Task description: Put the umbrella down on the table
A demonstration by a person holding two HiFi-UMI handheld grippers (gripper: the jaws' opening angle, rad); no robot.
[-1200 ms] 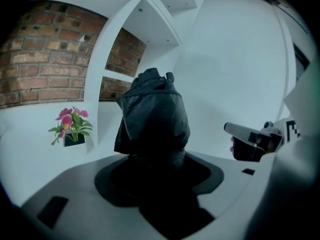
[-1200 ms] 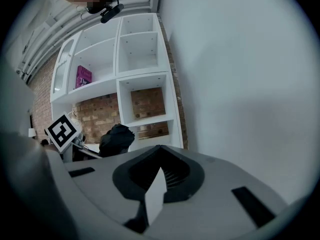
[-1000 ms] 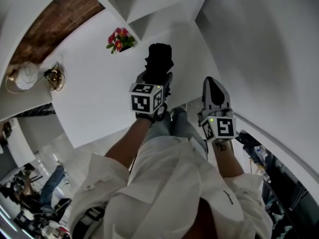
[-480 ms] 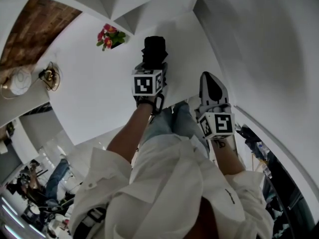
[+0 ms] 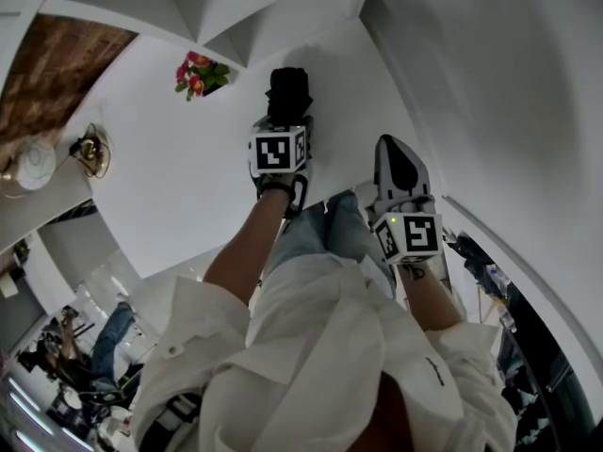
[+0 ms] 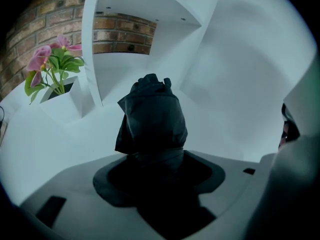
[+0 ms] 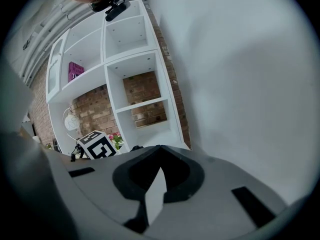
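A black folded umbrella (image 5: 288, 90) sticks out past my left gripper (image 5: 286, 113) over the white table (image 5: 179, 177). In the left gripper view the umbrella (image 6: 152, 118) fills the gap between the jaws, its bunched far end pointing at the table and the shelf corner. The jaws are opening with the umbrella still between them, and the grip still looks closed on it. My right gripper (image 5: 395, 149) hovers to the right near the table's edge, shut and empty. Its tips meet in the right gripper view (image 7: 159, 148).
A pot of pink flowers (image 5: 196, 72) (image 6: 52, 64) stands on the table at the back left, beside a white shelf unit (image 6: 140, 14) against a brick wall. A small lamp (image 5: 89, 149) sits at the table's left edge. A white wall (image 5: 499, 83) runs along the right.
My left gripper has sunk toward the table with the umbrella and tipped further down. The right gripper has dropped a little.
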